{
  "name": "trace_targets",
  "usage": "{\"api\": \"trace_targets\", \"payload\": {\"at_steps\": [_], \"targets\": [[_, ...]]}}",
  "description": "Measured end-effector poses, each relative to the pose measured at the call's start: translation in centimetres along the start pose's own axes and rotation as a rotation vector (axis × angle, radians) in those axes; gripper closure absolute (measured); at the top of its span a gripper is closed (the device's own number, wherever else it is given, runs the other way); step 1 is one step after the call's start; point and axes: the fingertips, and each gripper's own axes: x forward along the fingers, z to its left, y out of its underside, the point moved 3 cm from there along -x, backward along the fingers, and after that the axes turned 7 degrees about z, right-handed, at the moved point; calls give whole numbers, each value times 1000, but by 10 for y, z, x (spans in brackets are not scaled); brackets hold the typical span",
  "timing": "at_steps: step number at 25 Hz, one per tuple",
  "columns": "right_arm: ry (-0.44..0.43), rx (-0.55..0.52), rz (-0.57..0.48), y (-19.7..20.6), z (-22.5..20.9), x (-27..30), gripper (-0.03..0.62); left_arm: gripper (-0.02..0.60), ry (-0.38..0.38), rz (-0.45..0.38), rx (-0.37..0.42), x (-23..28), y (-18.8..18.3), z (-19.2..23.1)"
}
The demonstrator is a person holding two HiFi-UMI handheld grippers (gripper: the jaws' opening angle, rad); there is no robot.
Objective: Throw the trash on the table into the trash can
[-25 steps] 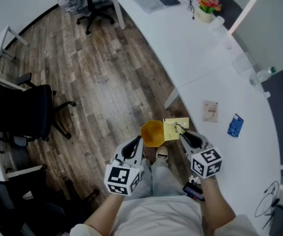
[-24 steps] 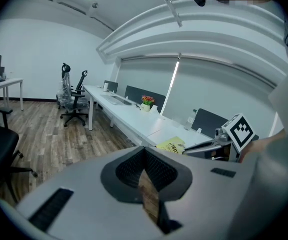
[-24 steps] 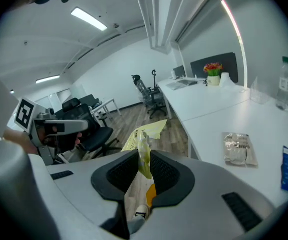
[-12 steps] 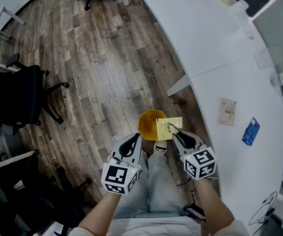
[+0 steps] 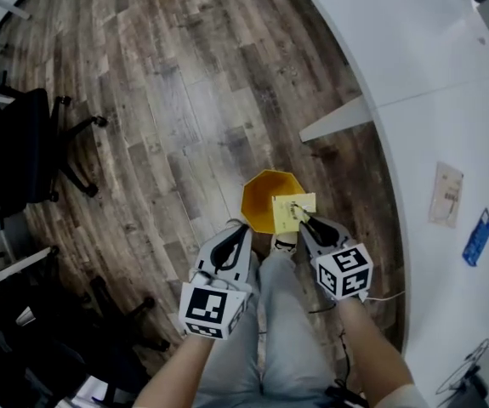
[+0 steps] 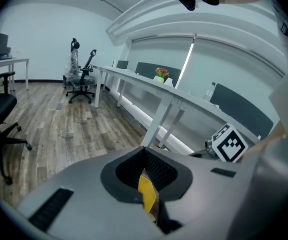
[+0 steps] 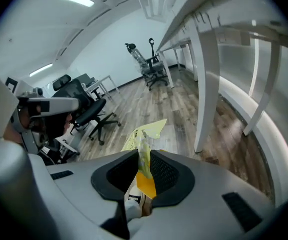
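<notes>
The right gripper (image 5: 306, 220) is clamped on a yellow wrapper (image 5: 292, 212); in the right gripper view the crumpled sheet is seen pinched between the pads, with its free end standing out ahead of the jaws. The left gripper (image 5: 241, 228) is held just beside it with its jaws drawn together and nothing gripped; the yellow sliver seen in its slit is judged to be the can behind.

Compared with 1 second ago, both grippers are seen lower and closer to the can (image 5: 258, 195) on the floor. The wrapper, which was then at the can's right edge and largely outside it, is now laid across the right part of the opening. The table (image 5: 431, 75) is pushed to the right margin of the head view.

From this, the carry is judged nearly finished: the wrapper is held above the mouth, and only a release is needed. Because part of the sheet is seen over the rim, a small shift inward is advisable before the jaws are opened. 2 more items, a tan packet (image 5: 446, 195) and a blue packet (image 5: 477, 238), are left on the table.
</notes>
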Motion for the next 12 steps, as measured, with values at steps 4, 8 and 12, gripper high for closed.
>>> {"api": "trace_targets", "payload": {"at_steps": [4,8,12], "targets": [[1,9,36,32,-13,48,500,581,1,2,-17,22,24,15],[2,11,66,56,-24,89,500,581,-4,11,-26,42,49,33],[13,13,90,74,-37,129,500,581,-15,14,-45,57,71,50]]}}
